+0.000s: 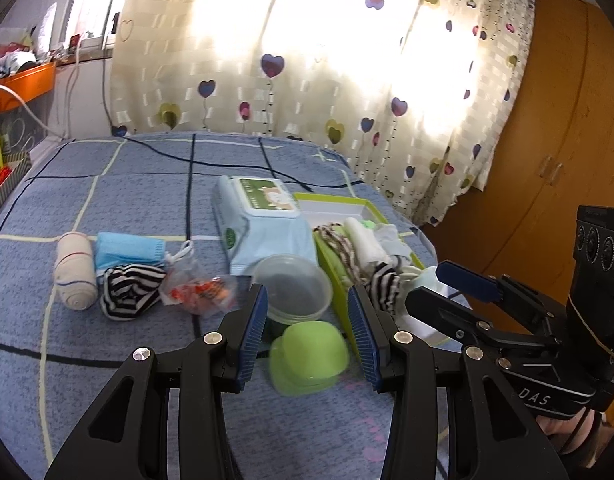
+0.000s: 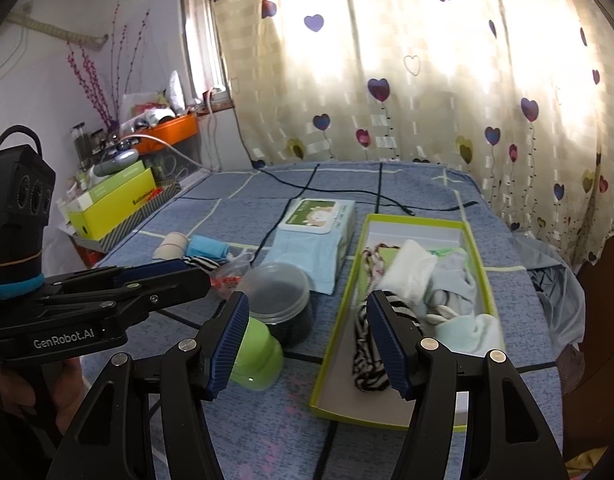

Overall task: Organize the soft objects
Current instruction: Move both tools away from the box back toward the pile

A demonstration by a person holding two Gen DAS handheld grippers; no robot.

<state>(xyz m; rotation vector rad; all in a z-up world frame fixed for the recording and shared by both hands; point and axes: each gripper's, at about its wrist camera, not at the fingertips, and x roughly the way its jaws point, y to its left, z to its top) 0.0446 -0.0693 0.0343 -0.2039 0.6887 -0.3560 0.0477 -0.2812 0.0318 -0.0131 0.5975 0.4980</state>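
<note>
So the soft stuff is split in two spots on the bed [image 1: 107,380]. A green box [image 2: 477,256] on the right holds a striped sock [image 2: 367,364], a white sock [image 2: 411,272], a pale blue cloth [image 2: 459,280] and a brown-and-white braided bit [image 2: 373,256]. Off to the left, outside the box, lie a bandage roll [image 1: 75,270], a blue mask [image 1: 129,250], another striped sock [image 1: 129,290] and a little clear bag [image 1: 199,288] with orange bits. Between the groups sit a wipes pack [image 1: 267,220], a clear tub [image 1: 293,284] and a green lid [image 1: 309,356] just in front of it. Left gripper [image 1: 309,334] is spread wide above the lid, holding nothing. Right gripper [image 2: 307,344] is spread too, its right finger over the box's striped sock.
</note>
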